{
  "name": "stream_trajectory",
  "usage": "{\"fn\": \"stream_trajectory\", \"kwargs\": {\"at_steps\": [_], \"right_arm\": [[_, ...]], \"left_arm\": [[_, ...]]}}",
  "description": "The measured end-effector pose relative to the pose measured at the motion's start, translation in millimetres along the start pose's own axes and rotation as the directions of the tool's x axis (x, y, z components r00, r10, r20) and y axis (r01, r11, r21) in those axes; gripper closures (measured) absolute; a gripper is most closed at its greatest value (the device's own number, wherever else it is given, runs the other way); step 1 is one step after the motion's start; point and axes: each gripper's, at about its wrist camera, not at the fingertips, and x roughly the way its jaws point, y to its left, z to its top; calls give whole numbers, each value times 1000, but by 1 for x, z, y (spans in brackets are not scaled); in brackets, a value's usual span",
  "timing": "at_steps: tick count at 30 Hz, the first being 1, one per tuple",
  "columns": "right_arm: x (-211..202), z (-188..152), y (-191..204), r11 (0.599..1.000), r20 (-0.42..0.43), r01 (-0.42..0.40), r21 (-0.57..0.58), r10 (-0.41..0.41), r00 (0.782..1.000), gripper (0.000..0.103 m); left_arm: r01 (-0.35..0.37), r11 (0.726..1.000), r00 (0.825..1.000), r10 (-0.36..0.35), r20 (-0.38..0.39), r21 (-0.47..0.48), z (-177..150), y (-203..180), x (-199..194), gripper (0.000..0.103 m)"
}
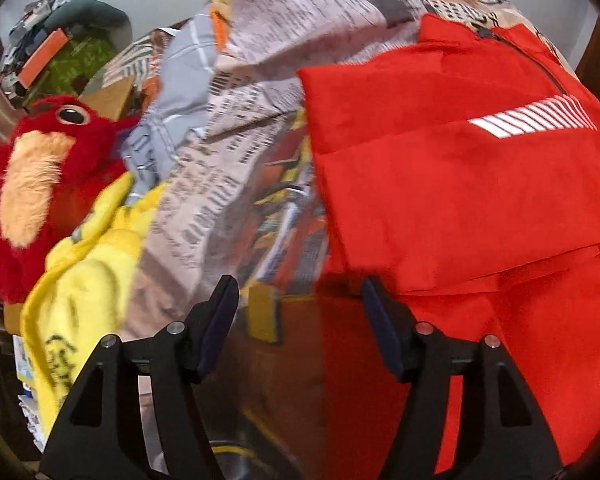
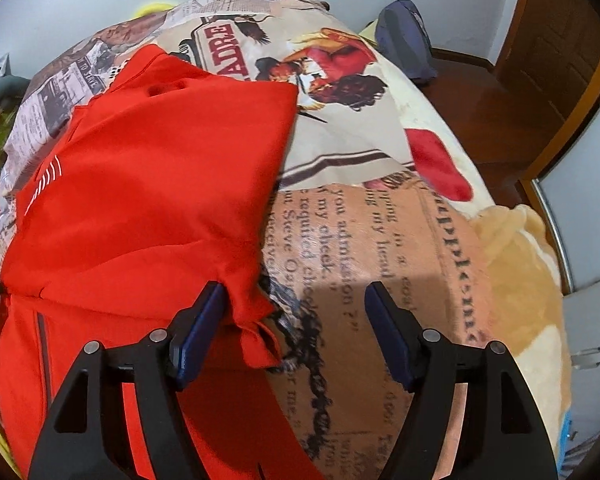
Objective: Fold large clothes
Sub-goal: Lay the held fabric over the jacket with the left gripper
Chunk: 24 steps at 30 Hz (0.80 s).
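Note:
A red zip jacket [image 1: 452, 184] with a white striped reflective patch lies on the printed bedspread [image 1: 236, 168], its sides folded in. It also shows in the right wrist view [image 2: 140, 200]. My left gripper [image 1: 298, 292] is open and empty, hovering at the jacket's left lower edge. My right gripper [image 2: 296, 300] is open and empty at the jacket's right lower edge, its left finger [image 2: 200, 328] over the red fabric.
A red plush toy [image 1: 40, 184] and a yellow towel [image 1: 84, 280] lie left of the jacket. A cluttered pile [image 1: 60, 56] sits at the far left. The bedspread [image 2: 380, 240] falls to a wooden floor [image 2: 500, 112] and a door on the right.

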Motion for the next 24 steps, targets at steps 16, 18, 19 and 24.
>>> {"fn": "stream_trajectory", "kwargs": {"at_steps": [16,18,19,24], "right_arm": [[-52,73,46,994,179,-50,-94,67,982,34],[-46,86,56,992,181,-88,-96,104,978,34],[-39,94,63,989,171,-111,-94,126,977,34],[-8,121,85,983,141,-166,-81,176,974,34]], "left_arm": [[152,984,946,-172,275,95,104,-42,-102,30],[162,980,939,-189,288,117,120,-56,-100,27],[168,978,938,-196,287,121,127,-62,-97,26],[239,964,937,-261,234,115,159,-85,-59,26]]}}
